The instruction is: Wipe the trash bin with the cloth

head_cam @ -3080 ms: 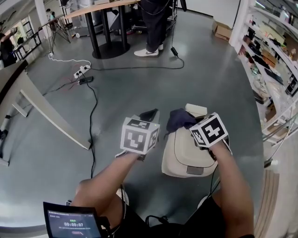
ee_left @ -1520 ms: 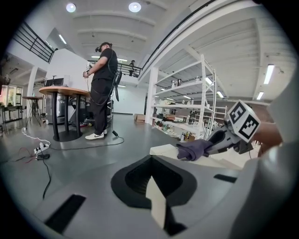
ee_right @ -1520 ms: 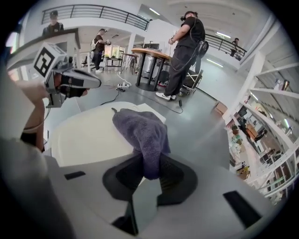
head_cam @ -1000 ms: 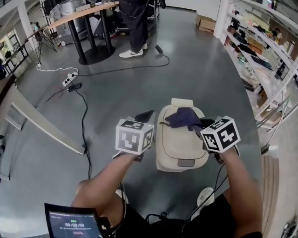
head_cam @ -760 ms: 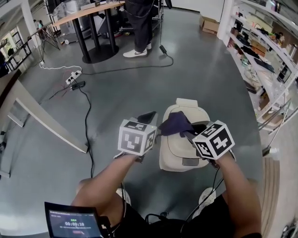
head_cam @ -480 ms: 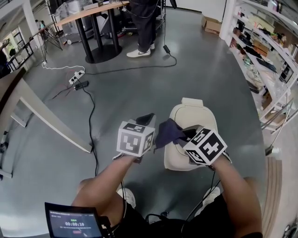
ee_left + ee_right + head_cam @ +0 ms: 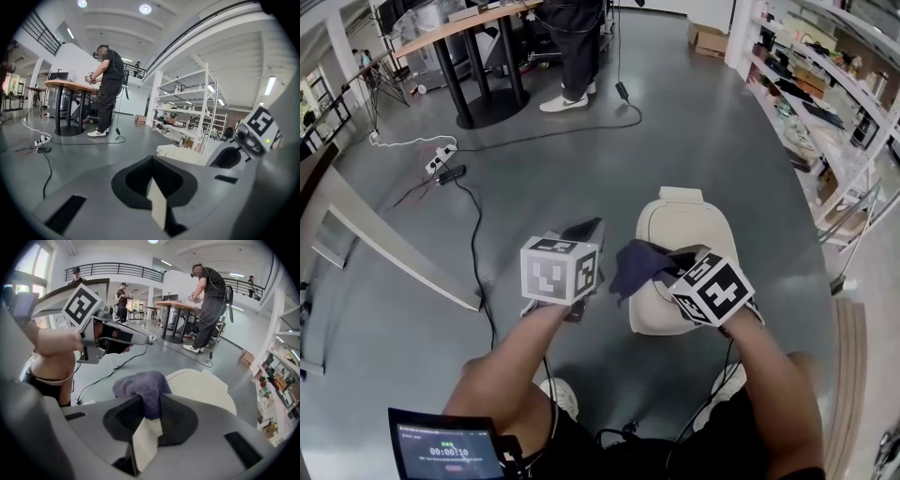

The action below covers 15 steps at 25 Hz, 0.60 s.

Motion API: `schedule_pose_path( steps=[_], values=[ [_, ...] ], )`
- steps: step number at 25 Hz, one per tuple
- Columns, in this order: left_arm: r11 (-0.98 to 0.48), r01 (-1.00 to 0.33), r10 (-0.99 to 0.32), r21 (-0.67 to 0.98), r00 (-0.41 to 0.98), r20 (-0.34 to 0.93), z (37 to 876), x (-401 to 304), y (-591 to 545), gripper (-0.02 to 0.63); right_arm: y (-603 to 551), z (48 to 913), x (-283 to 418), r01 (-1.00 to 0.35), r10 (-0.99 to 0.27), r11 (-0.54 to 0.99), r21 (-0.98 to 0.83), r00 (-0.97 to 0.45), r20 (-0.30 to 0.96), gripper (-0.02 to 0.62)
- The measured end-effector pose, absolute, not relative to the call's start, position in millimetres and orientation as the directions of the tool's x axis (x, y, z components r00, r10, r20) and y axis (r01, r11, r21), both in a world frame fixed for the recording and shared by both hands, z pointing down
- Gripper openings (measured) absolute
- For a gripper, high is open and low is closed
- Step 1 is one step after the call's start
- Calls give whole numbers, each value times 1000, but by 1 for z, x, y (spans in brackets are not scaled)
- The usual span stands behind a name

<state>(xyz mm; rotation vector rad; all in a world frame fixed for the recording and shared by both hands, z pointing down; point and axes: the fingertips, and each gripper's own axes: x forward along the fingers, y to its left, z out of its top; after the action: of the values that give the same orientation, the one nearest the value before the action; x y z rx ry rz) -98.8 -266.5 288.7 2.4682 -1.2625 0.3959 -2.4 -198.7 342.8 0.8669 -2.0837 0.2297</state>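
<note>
By one bin [image 7: 684, 230], right gripper [image 7: 146, 425] pinches one cloth [image 7: 140, 383]; left gripper [image 7: 157, 201] seems closed.

grey floor [image 7: 694, 141], round table [image 7: 455, 23], shelving [image 7: 825, 112]

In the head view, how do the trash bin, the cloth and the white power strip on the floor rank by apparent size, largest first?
1. the trash bin
2. the cloth
3. the power strip, clearly smallest here, but it lies farther from the camera, so its real size is unsure.
</note>
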Motion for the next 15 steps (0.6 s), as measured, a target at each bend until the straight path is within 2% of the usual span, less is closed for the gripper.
schedule_pose_path(
  steps=[15],
  values=[
    [-604, -788, -684, 122, 590, 429, 299, -70, -255, -3, -209, 339, 79, -797, -585, 590, 129, -312, 749, 66]
  ],
)
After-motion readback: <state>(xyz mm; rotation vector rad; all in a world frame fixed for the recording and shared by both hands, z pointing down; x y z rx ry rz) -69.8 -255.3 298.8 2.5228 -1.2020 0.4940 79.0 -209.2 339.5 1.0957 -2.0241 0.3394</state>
